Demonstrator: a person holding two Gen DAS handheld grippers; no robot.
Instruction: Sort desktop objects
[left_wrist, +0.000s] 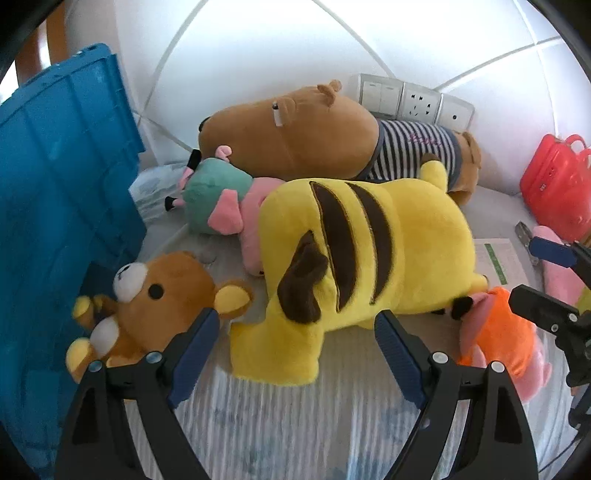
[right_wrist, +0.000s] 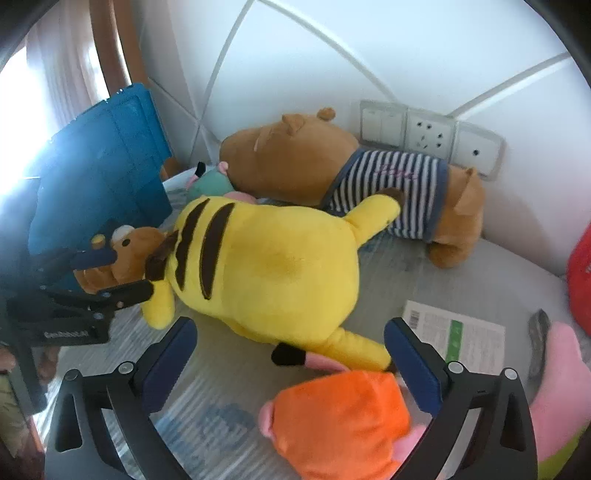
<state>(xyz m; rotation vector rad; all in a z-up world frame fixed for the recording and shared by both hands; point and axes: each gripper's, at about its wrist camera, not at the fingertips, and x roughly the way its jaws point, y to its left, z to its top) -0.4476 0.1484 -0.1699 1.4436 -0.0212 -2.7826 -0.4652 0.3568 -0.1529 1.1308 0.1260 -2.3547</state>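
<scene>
Left wrist view: the left hand-held gripper (left_wrist: 297, 325) stands released with nothing between its pads, poised over the table (left_wrist: 280, 424). The yellow plush (left_wrist: 362, 251) lies just ahead at twelve o'clock, the small brown bear (left_wrist: 166, 295) at ten, against the blue crate (left_wrist: 62, 184).

Right wrist view: the right hand-held gripper (right_wrist: 291, 343) is released too and empty, with the orange plush (right_wrist: 343, 417) low between its fingers (not pinched). The yellow plush (right_wrist: 266, 266) sits at twelve o'clock. This looks like the gap between picks; next, choose one toy, descend and close on its bulk.
</scene>
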